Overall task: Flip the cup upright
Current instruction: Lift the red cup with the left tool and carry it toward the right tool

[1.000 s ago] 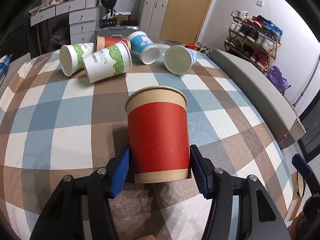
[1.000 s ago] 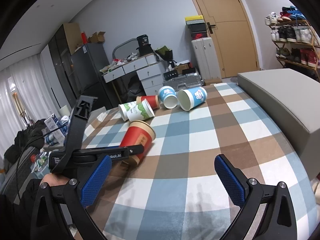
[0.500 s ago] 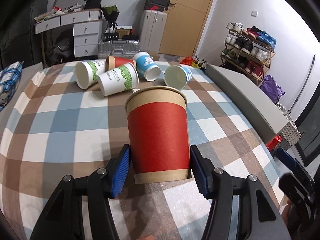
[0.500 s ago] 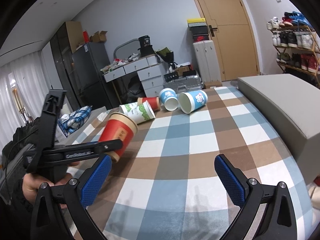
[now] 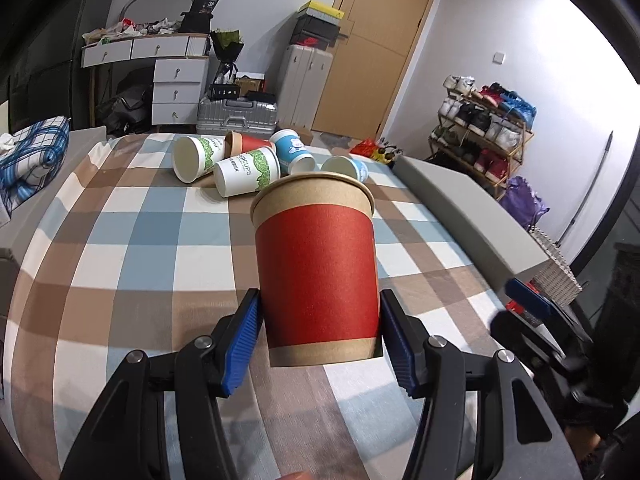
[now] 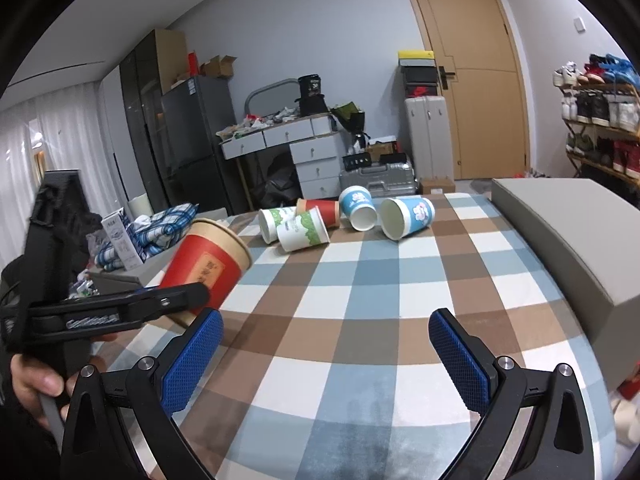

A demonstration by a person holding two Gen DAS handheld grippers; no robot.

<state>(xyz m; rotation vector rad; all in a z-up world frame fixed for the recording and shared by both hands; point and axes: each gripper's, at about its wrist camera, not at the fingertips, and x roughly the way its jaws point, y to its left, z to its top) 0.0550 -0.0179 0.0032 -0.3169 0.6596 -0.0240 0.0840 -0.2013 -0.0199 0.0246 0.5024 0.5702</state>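
My left gripper is shut on a red and brown paper cup, gripped near its base. The cup is lifted off the checked tablecloth and tilted, mouth up and away from me. In the right wrist view the same cup hangs at the left, held by the left gripper, mouth pointing up and right. My right gripper is open and empty, low over the near part of the table.
Several cups lie on their sides at the far end: two green-and-white ones, a red one and two blue ones. A grey bench runs along the table's right side. A shoe rack stands beyond.
The left gripper has lifted the red cup off the table and tipped it from lying towards upright. The right gripper has stayed open and almost still.
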